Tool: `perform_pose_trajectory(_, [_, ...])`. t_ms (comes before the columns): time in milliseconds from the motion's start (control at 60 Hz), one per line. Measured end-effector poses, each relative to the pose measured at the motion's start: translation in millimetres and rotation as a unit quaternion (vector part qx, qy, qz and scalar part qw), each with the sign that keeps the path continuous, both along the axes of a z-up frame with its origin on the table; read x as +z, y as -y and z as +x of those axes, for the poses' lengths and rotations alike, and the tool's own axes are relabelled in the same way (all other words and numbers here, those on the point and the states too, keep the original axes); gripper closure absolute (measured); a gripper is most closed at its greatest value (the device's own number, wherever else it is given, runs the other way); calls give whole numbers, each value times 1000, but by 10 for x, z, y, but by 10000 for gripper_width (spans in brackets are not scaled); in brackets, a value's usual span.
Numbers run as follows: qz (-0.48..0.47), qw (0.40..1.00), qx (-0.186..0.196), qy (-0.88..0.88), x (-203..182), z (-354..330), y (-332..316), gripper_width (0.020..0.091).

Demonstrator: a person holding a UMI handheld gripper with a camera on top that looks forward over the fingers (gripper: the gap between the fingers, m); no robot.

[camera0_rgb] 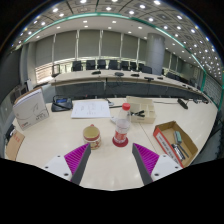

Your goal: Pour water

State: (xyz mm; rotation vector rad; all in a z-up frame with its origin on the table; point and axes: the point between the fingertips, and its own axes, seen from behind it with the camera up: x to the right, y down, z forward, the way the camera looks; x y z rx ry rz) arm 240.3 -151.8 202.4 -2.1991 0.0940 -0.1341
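A clear plastic bottle with a red cap and red base band [121, 125] stands upright on the pale table [60, 140], just beyond my fingers. A short jar with a tan lid [92, 136] stands to its left. My gripper [112, 160] hovers over the table short of both, open, with nothing between its magenta pads [76, 157].
A wooden box with tools [175, 143] sits on the right. A white box [31, 108] stands at the left; papers [92, 108] and a clear container [142, 107] lie farther back. Chairs and desks fill the room behind.
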Motion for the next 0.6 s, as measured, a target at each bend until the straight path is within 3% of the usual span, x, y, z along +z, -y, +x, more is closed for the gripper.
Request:
perform_pose_trajectory(300, [-19, 1000, 15, -2, 299, -716, 985, 245])
perform_pose_trajectory(600, [-11, 1000, 19, 1, 432, -967, 1266, 244])
